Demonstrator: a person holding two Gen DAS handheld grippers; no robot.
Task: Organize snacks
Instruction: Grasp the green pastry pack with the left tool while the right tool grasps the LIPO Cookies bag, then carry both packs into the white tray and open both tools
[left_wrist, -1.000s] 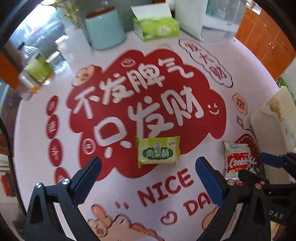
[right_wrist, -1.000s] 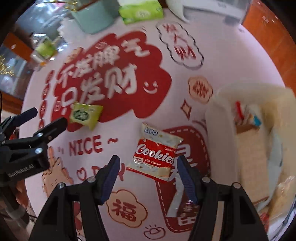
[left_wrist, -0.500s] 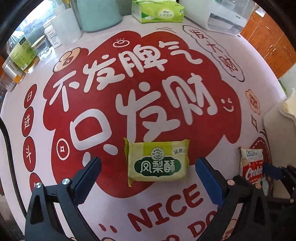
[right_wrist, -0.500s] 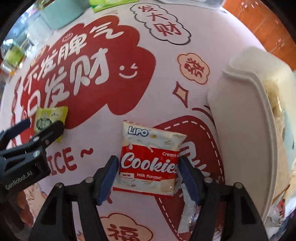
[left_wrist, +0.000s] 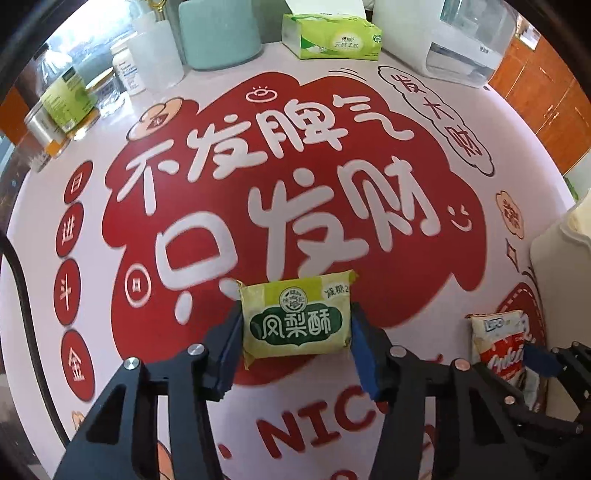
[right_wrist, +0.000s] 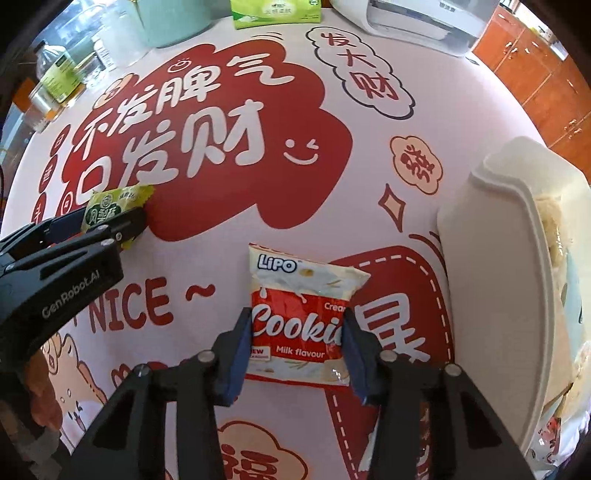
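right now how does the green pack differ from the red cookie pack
The green pack is yellow-green with Chinese lettering; the red cookie pack is red and white, printed Lipo Cookies. The green one sits in the left gripper, the cookie one in the right gripper, nearer the white bin. Both are sealed and gripped at their sides.
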